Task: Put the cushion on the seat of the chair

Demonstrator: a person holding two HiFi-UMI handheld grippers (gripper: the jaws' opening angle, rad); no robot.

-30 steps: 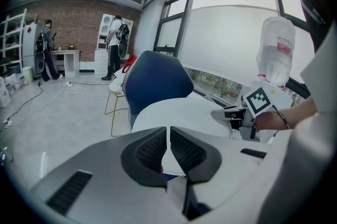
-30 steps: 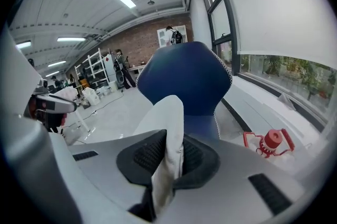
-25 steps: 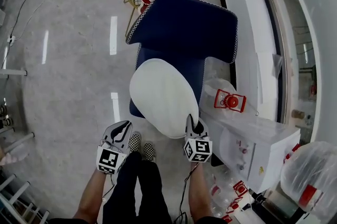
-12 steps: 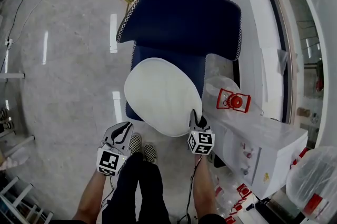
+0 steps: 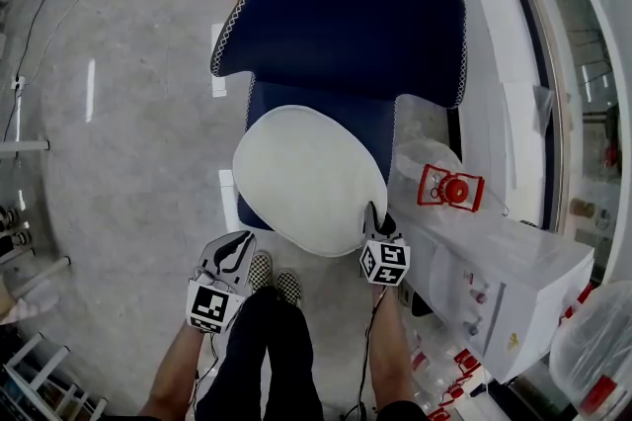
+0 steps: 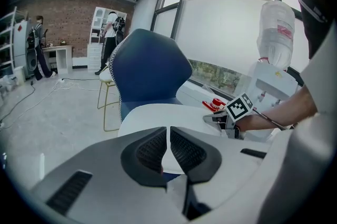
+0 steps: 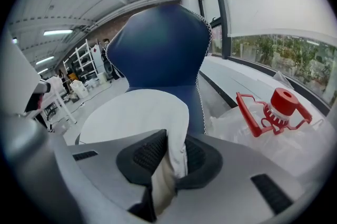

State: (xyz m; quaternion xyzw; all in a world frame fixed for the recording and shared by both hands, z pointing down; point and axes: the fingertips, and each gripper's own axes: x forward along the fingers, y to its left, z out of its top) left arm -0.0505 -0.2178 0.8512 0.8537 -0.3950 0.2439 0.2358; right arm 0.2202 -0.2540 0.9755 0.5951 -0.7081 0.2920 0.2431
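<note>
Head view: white cushion [image 5: 308,177] lies over the seat of the blue chair [image 5: 346,24], its near edge hanging past the seat front. Right gripper [image 5: 375,214] is at the cushion's 5 o'clock, jaws pinched tight on its rim. Left gripper [image 5: 233,249] is at 7 o'clock, just off the cushion, jaws nearly together, nothing between them. Jug [image 5: 449,187] with red cap sits near, at 3 o'clock.

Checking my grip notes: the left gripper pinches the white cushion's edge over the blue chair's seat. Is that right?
Wrong gripper. The right gripper pinches the white cushion's edge over the blue chair's seat, as the right gripper view shows. The left gripper is shut on nothing, clear of the cushion.
</note>
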